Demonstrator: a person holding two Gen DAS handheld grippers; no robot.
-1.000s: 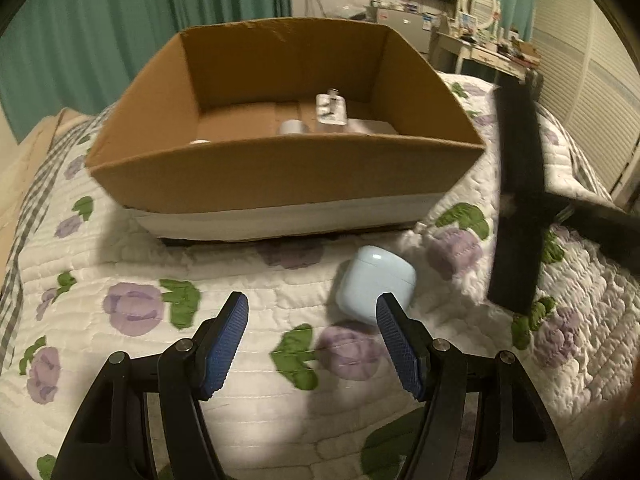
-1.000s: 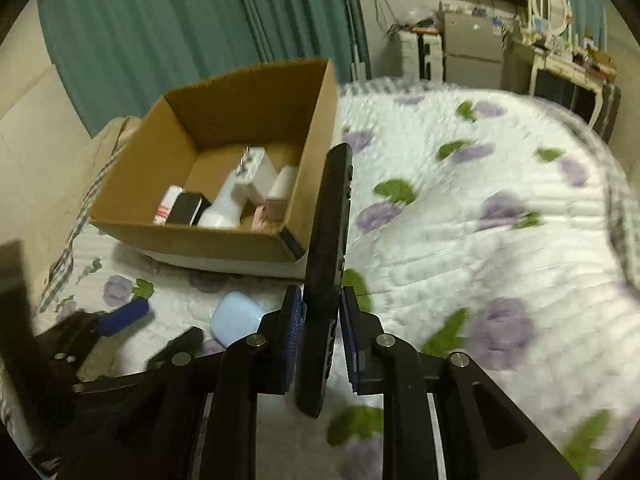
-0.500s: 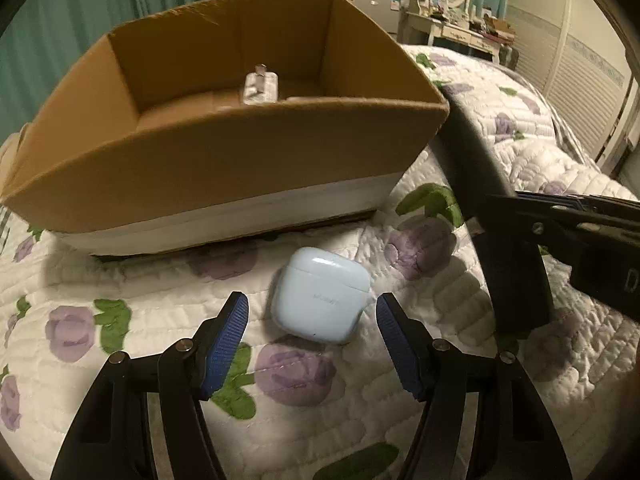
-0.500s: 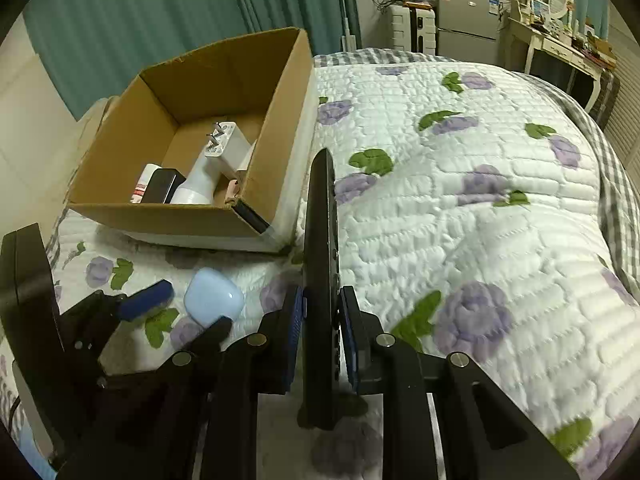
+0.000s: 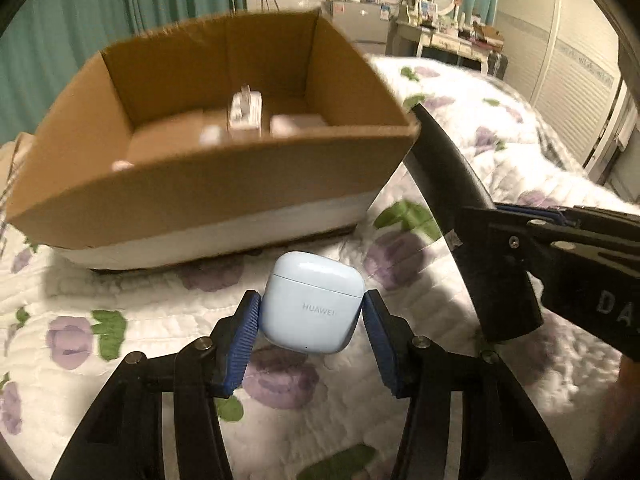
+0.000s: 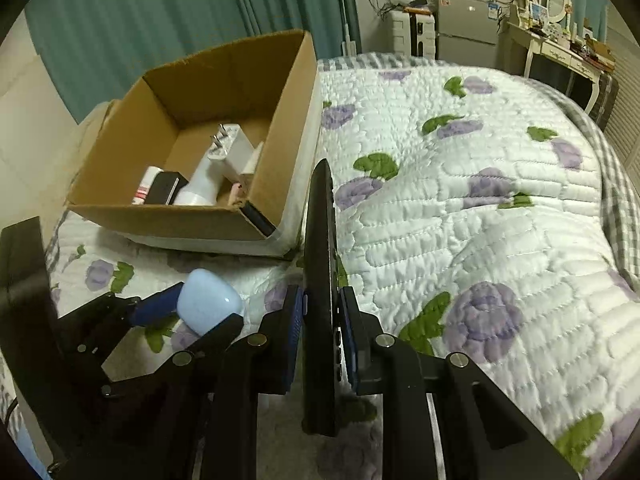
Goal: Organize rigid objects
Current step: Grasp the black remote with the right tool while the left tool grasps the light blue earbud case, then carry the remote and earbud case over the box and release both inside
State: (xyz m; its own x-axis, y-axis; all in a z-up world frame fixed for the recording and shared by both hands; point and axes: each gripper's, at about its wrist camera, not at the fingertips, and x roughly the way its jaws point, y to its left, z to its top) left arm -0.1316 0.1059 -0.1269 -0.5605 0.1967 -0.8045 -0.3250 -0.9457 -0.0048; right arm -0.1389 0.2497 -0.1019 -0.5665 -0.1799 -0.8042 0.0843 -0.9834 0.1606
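1. Left wrist view: your left gripper [image 5: 312,316] has its blue ribbed pads touching both sides of the case [image 5: 314,304], so it reads as clamped on it, though the case looks to be resting on the quilt [image 5: 120,300] just in front of the box [image 5: 200,184]. The case is smooth, glossy, pale blue plastic with rounded corners and a lid seam. The box is matte brown cardboard with a white band along its base, open at the top, and a white charger [image 5: 245,114] stands inside, blurred.

2. Same view, at the right edge: your right gripper [image 5: 516,236] is clamped on the remote [image 5: 472,216], a long, slim, black, hard slab that points toward the box's near right corner.

3. Right wrist view: the right gripper [image 6: 322,320] holds the remote [image 6: 320,280] edge-on between closed pads. The box [image 6: 176,216] already holds the charger [image 6: 230,148], a white bottle [image 6: 202,184], a black block [image 6: 162,188] and a striped tube [image 6: 144,186]. The case [image 6: 208,306] sits in the left gripper [image 6: 192,312] near the box's front wall.

4. Judgement: most of the sorting looks done. The case and the remote are both gripped and not yet boxed. The soft, padded quilt gives under things.
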